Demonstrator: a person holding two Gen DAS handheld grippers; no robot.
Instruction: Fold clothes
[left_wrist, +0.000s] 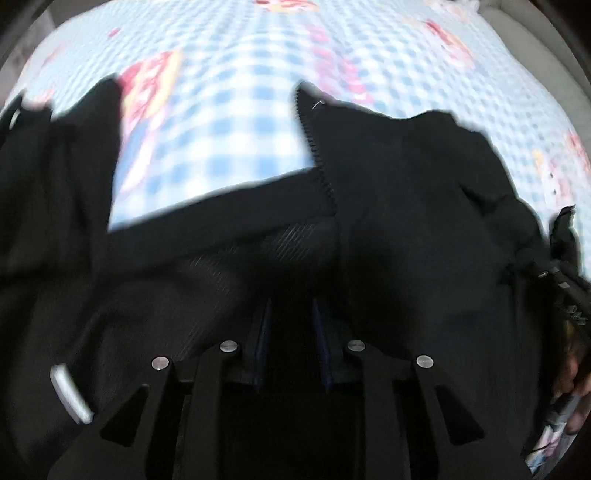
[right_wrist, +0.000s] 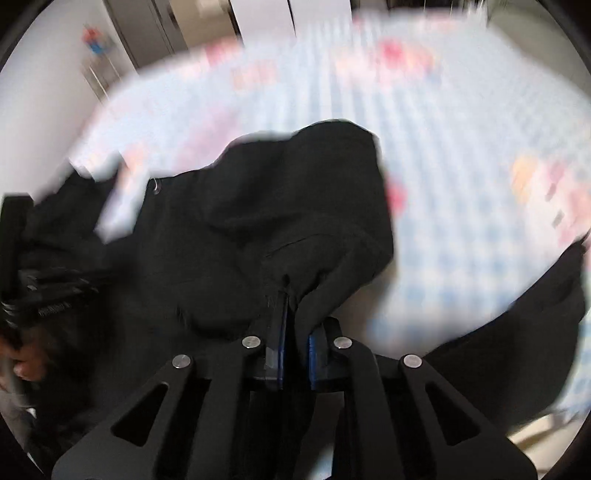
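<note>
Black cloth fills the space closest to my two claws. My right gripper (right_wrist: 293, 321) has its blue pads pressed together on a bunched fold of the black jacket (right_wrist: 266, 221), so it is closed on the cloth. My left gripper (left_wrist: 291, 317) shows a narrow gap between its pads with dark ribbed fabric there; I cannot tell if it really pinches it.

A little farther, the zipper edge (left_wrist: 314, 147) of the jacket runs up and away, and the garment spreads crumpled and uneven over the blue checked bedsheet (left_wrist: 229, 147). It is not folded flat; one dark flap (right_wrist: 517, 339) hangs off to my right.

I think the risk is in my right grip: it holds a thick bunch, not a clean edge, so a pull may drag several layers and make a crooked fold, or the cloth may slip out. My grippers are also near each other, so they could bump.

Beyond the jacket, the sheet offers wide open room. Far to the left, the bed edge meets a white wall (right_wrist: 44, 110).
</note>
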